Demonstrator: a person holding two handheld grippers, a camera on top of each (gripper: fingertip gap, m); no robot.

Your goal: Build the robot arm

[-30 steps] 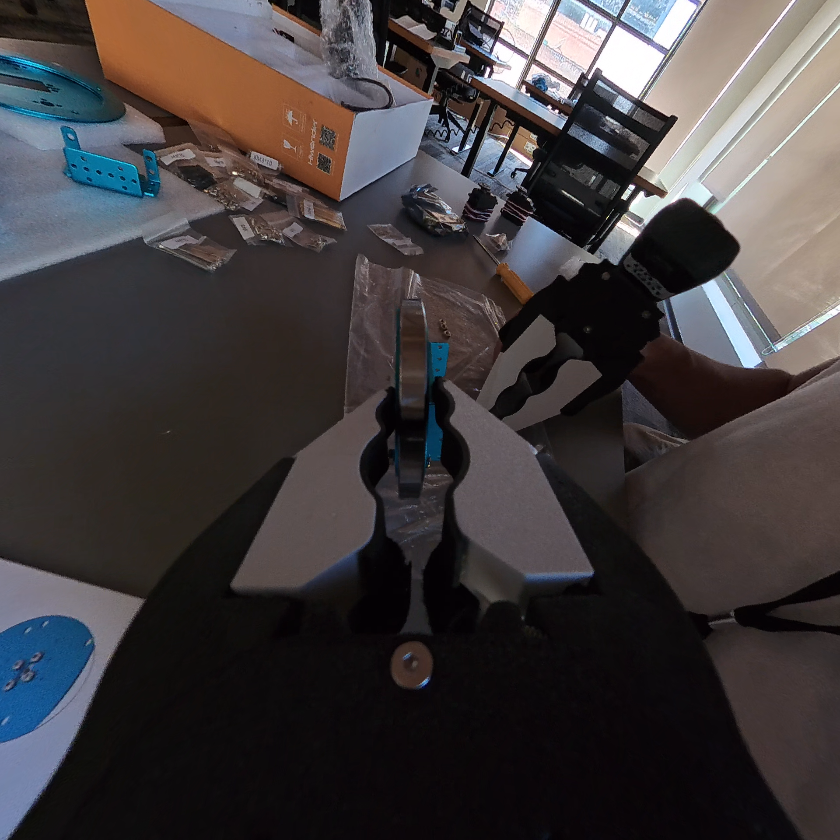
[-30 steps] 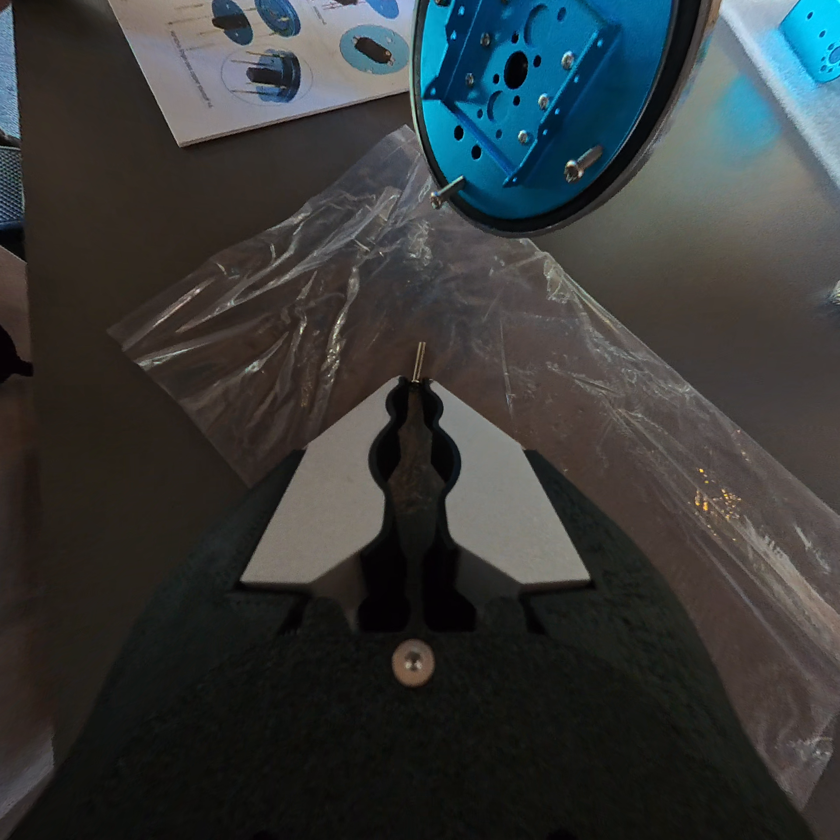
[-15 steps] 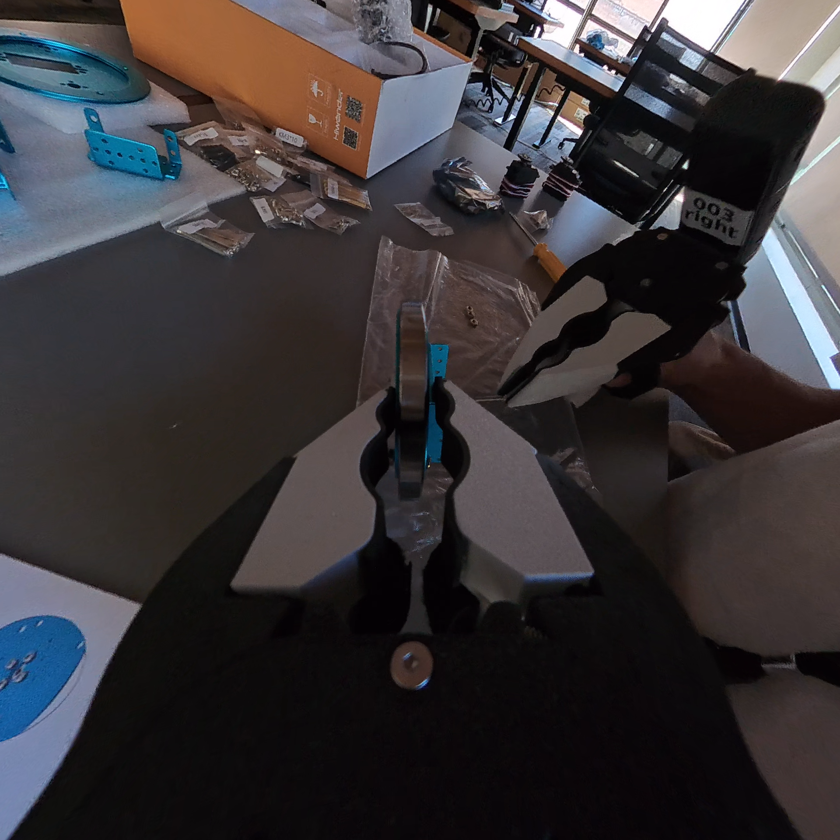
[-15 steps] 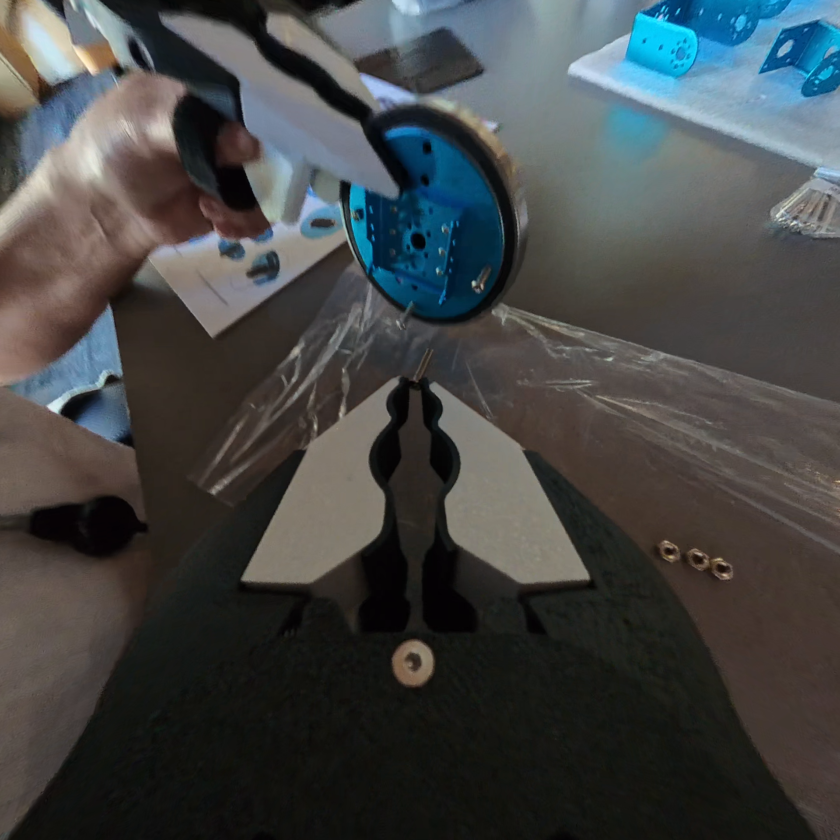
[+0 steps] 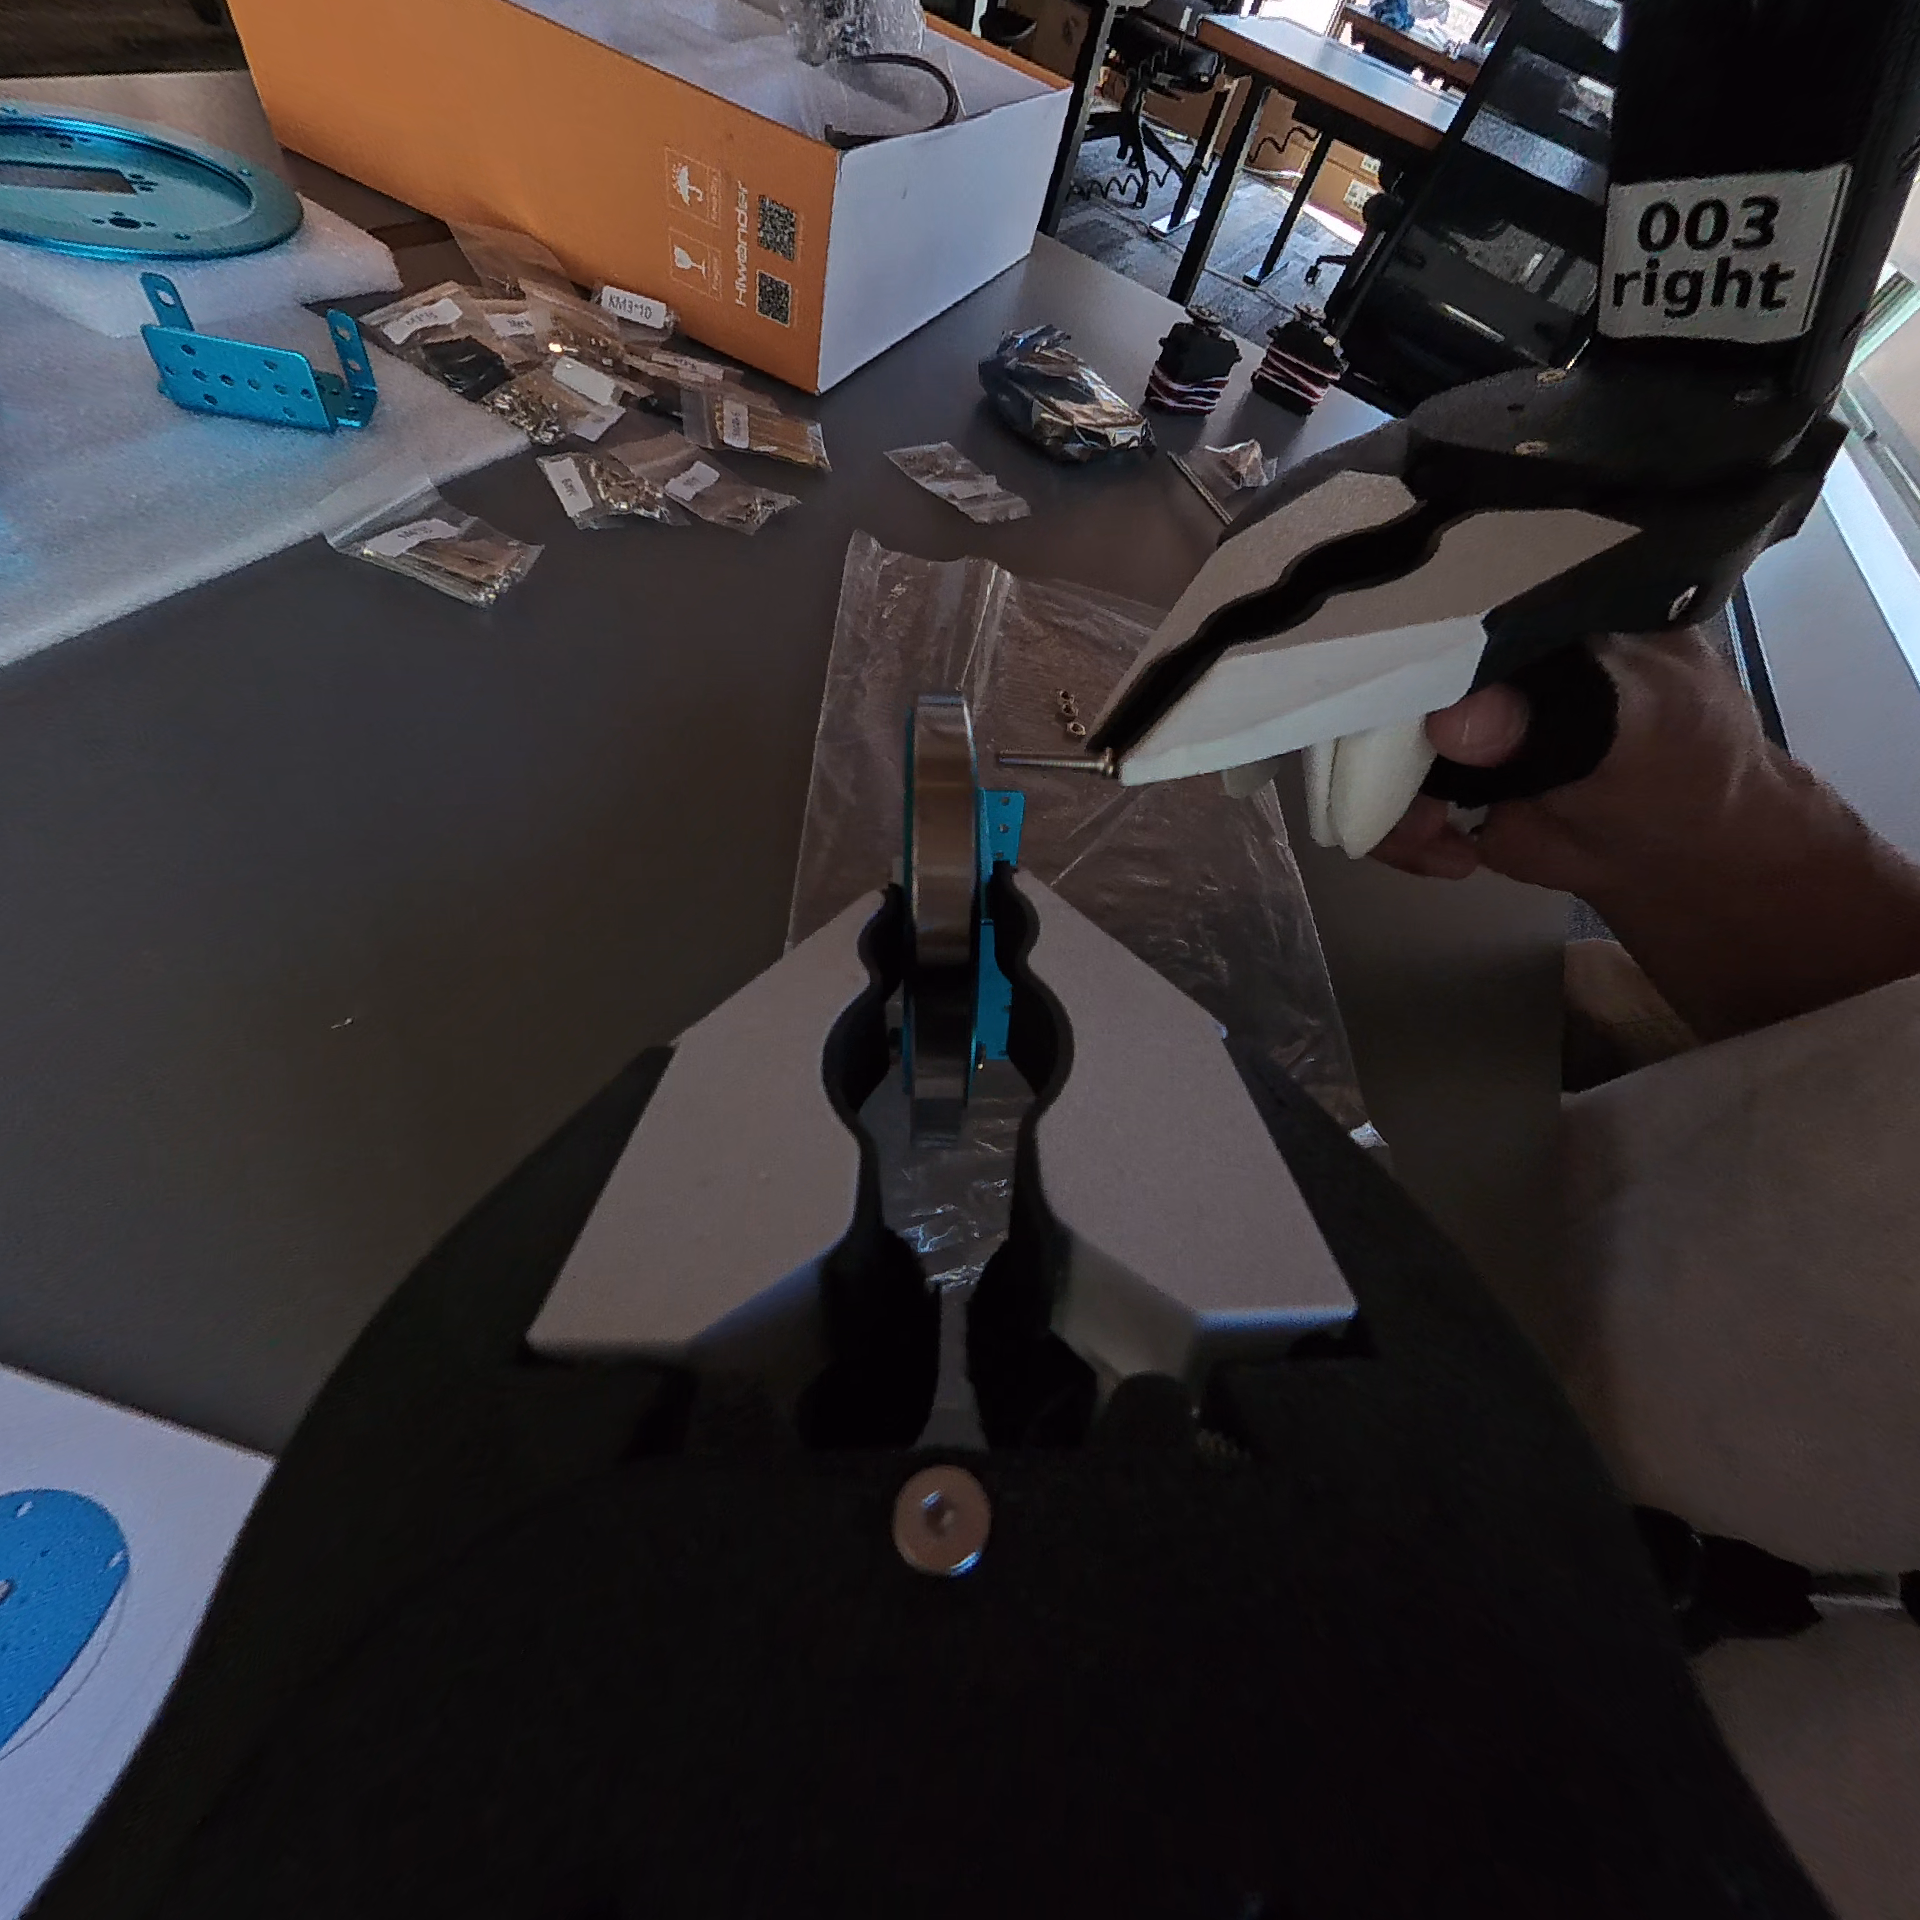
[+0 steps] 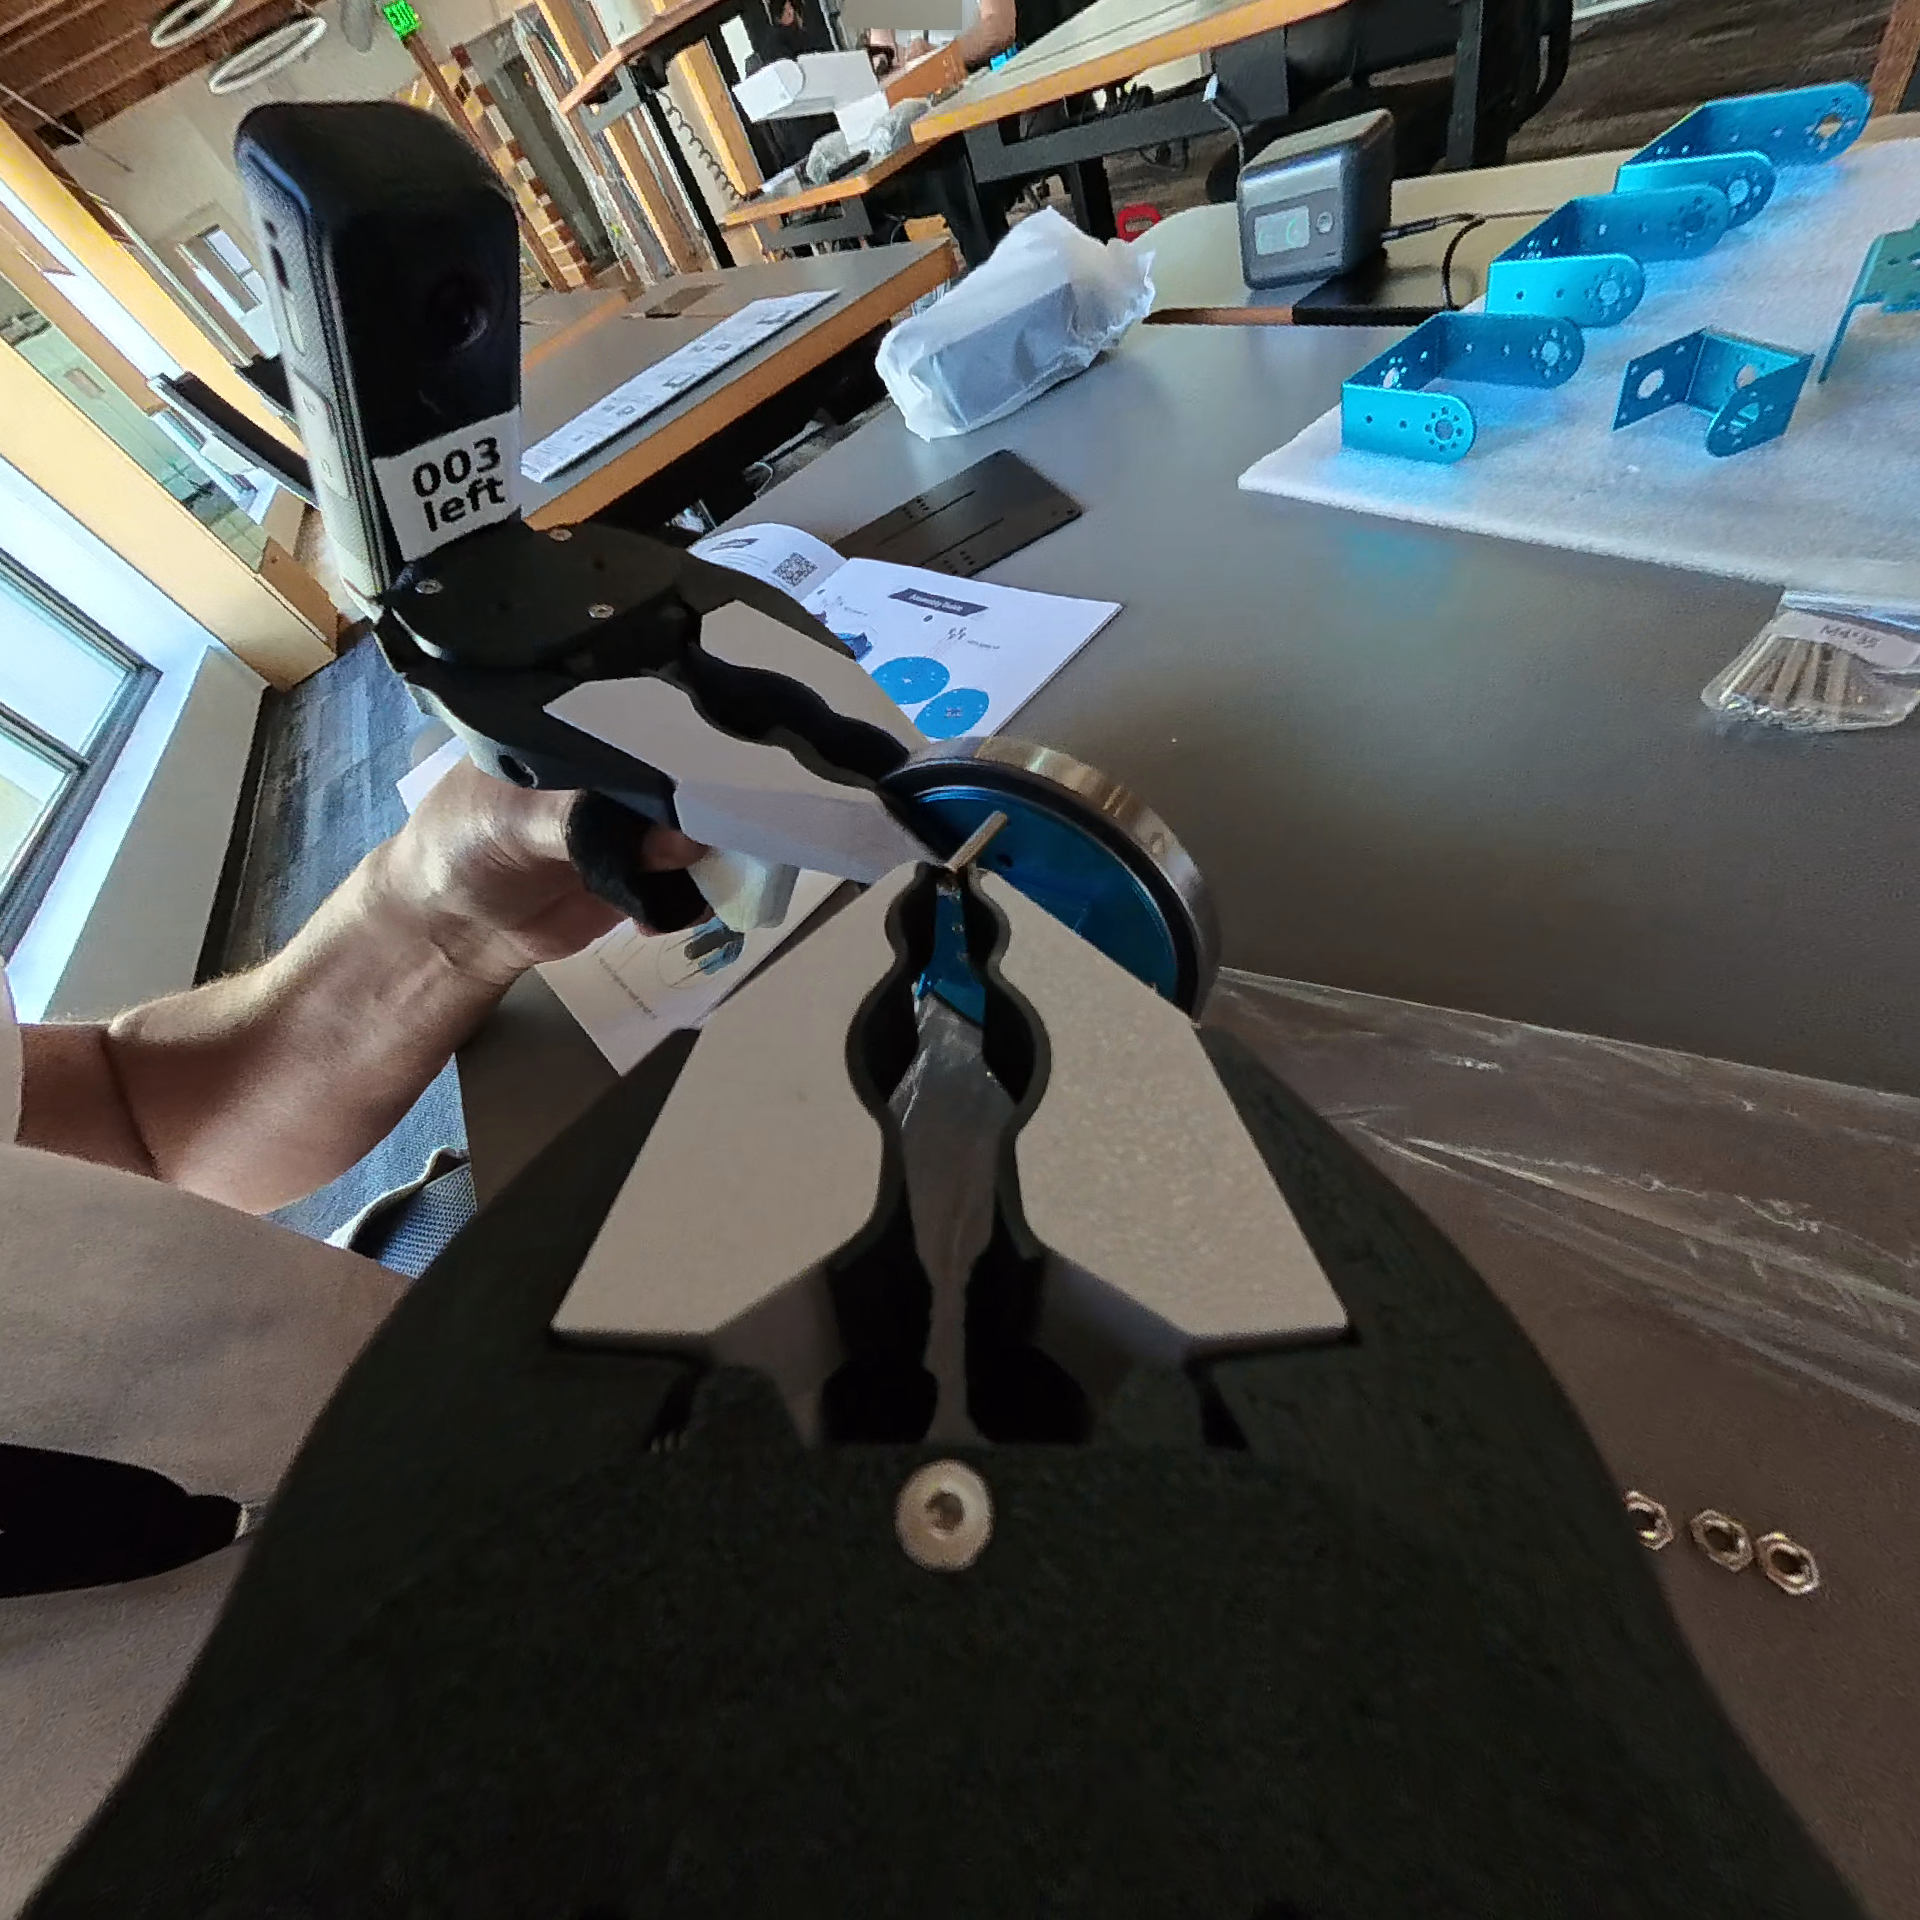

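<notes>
Above the grey table [image 5: 312, 831], the left gripper [image 5: 943, 894] is clenched on a blue round bearing plate [image 5: 940, 935] with a steel rim, held edge-on to its own camera, a blue bracket [image 5: 1000, 831] bolted on the plate's right face. At 2 o'clock from the plate, the right gripper [image 5: 1110, 758] pinches the head of a small steel screw [image 5: 1044, 761], its jaws clamped tight and the shank pointing toward the plate, tip just short of the bracket. Seen from the right wrist, the screw [image 6: 979, 837] lies over the plate's blue face [image 6: 1049, 894], though contact cannot be told. A clear plastic bag [image 5: 1091, 852] lies flat under both tools, with three nuts [image 6: 1720, 1553] at 4 o'clock beside it. An orange box [image 5: 582, 166] sits at 11 o'clock, small hardware bags [image 5: 582, 416] before it.
</notes>
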